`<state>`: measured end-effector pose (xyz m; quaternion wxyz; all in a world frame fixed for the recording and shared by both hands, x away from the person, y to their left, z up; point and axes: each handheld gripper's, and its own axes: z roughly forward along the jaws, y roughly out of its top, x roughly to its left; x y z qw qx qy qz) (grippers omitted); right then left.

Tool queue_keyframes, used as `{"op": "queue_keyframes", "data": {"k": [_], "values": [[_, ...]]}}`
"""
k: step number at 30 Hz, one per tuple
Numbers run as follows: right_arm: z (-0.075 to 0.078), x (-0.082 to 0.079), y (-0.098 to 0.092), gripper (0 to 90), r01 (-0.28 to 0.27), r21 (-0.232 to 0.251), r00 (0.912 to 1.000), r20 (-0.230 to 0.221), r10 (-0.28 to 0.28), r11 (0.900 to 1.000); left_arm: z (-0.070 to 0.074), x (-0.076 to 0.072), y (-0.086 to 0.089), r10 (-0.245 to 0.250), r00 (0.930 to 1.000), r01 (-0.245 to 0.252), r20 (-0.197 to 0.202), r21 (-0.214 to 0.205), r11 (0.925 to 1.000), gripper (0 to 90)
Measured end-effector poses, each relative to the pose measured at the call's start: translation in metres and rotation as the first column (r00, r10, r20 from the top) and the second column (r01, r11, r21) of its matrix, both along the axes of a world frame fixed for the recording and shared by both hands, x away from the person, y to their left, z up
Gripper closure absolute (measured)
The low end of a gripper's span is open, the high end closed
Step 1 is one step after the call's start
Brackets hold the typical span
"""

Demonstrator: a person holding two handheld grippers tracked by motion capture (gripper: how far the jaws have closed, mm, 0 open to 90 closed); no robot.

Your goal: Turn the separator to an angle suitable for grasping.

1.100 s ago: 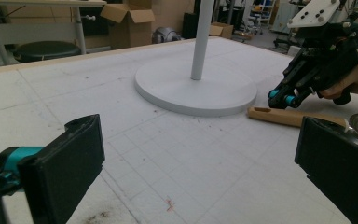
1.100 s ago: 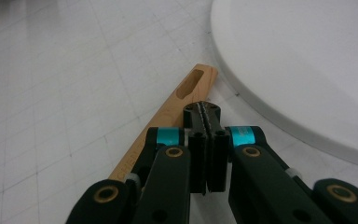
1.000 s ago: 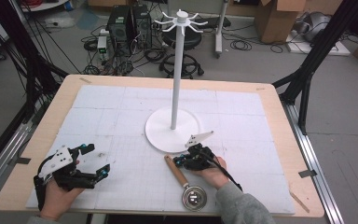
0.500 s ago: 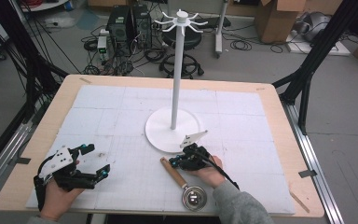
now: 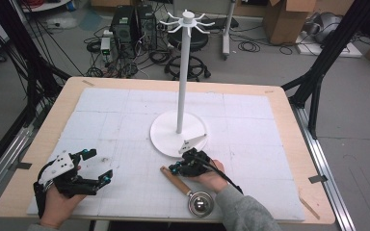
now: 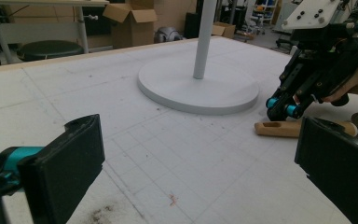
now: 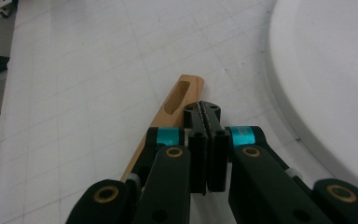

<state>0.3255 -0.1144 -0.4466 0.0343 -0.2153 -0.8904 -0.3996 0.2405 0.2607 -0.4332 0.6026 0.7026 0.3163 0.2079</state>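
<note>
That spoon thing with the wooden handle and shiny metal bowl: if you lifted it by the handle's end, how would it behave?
The ladle is probably stiff: its wooden handle lies straight and looks solid. It would likely hang bowl-heavy, since the metal bowl sits at the far end. The rounded bowl might rock or swivel if pushed on the table.

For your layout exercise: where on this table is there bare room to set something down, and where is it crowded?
Free: the mat behind the left gripper, left of the stand base; also the far right strip. Crowded: the near middle, where the right gripper, wooden handle and stand base sit close.
</note>
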Motion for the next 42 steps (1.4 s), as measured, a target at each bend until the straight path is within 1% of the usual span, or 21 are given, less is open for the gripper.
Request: {"op": "queue_keyframes", "data": {"k": [2,16,19,20,21,28,34,35,37,42], "values": [[0.0,0.0,0.002,90.0,-0.014,-0.001,0.9999,-0.006,0.014,0.9999,0.0,0.0,0.001,0.0,1.0,0.0,0.001,0.003,1.0,1.8],[0.001,0.001,0.016,90.0,-0.059,-0.008,0.9978,-0.031,0.059,0.9982,0.0,-0.004,0.006,0.013,0.9999,-0.013,-0.005,0.005,0.9999,1.8],[0.001,0.001,0.018,90.0,-0.066,-0.011,0.9971,-0.038,0.065,0.9978,0.0,-0.005,0.006,0.015,0.9999,-0.015,-0.005,0.0,0.9999,1.8],[0.001,0.0,0.018,90.0,-0.073,-0.014,0.9968,-0.033,0.073,0.9972,0.0,-0.005,0.006,0.014,0.9999,-0.014,-0.005,0.002,0.9999,1.8],[0.002,0.0,0.02,90.0,-0.078,-0.013,0.9963,-0.038,0.077,0.9969,0.0,-0.005,0.006,0.014,0.9999,-0.014,-0.005,0.003,0.9999,1.8],[0.003,-0.006,0.03,90.0,-0.125,-0.033,0.9918,-0.031,0.124,0.9916,-0.001,-0.005,0.007,0.015,0.9999,-0.015,-0.006,0.003,0.9999,1.8],[0.004,-0.009,0.035,90.0,-0.145,-0.042,0.9892,-0.025,0.145,0.9885,-0.001,-0.006,0.007,0.016,0.9999,-0.016,-0.007,0.004,0.9999,1.8],[0.004,-0.01,0.036,90.0,-0.149,-0.044,0.9885,-0.03,0.148,0.9878,-0.001,-0.006,0.007,0.015,0.9999,-0.015,-0.006,0.006,0.9999,1.8],[0.005,-0.011,0.038,90.0,-0.155,-0.051,0.9878,-0.019,0.154,0.9866,-0.001,-0.006,0.007,0.016,0.9999,-0.016,-0.007,0.005,0.9999,1.8],[0.005,-0.013,0.041,90.0,-0.176,-0.053,0.9842,-0.022,0.175,0.9829,-0.001,-0.006,0.007,0.016,0.9998,-0.016,-0.006,0.006,0.9998,1.8]]}}
